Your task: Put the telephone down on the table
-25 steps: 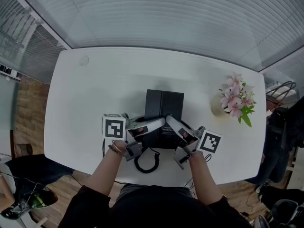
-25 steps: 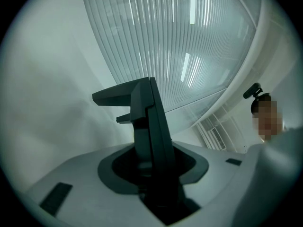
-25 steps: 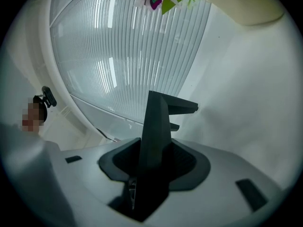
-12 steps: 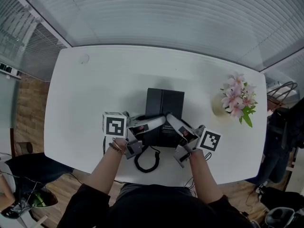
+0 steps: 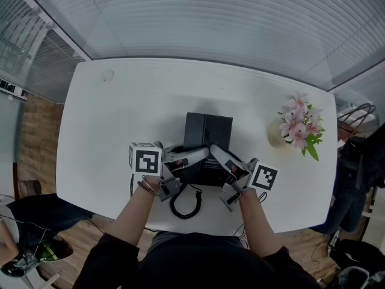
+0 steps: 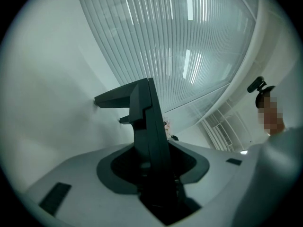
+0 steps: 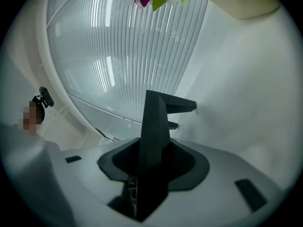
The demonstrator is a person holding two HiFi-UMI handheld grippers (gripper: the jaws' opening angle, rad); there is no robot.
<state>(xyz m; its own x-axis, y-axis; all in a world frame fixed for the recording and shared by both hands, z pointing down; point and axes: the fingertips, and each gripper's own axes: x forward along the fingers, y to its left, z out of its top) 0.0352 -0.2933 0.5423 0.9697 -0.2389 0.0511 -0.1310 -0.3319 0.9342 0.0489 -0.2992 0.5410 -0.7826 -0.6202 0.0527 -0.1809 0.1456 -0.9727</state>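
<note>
A black telephone (image 5: 207, 132) lies on the middle of the white table (image 5: 114, 119), and its coiled cord (image 5: 186, 205) trails toward the near edge. My left gripper (image 5: 200, 156) reaches in from the left and my right gripper (image 5: 217, 153) from the right. Both grip the phone's near part. In the left gripper view the phone's edge (image 6: 144, 122) stands upright between the jaws of the left gripper (image 6: 155, 171). These jaws have just been opening slightly. In the right gripper view the phone (image 7: 154, 122) fills the gap of the right gripper (image 7: 150, 167).
A pale vase of pink flowers (image 5: 295, 127) stands at the table's right side. A small round mark (image 5: 107, 76) sits near the far left corner. Ribbed glass walls lie beyond the far edge. A dark chair (image 5: 361, 161) is off the right end.
</note>
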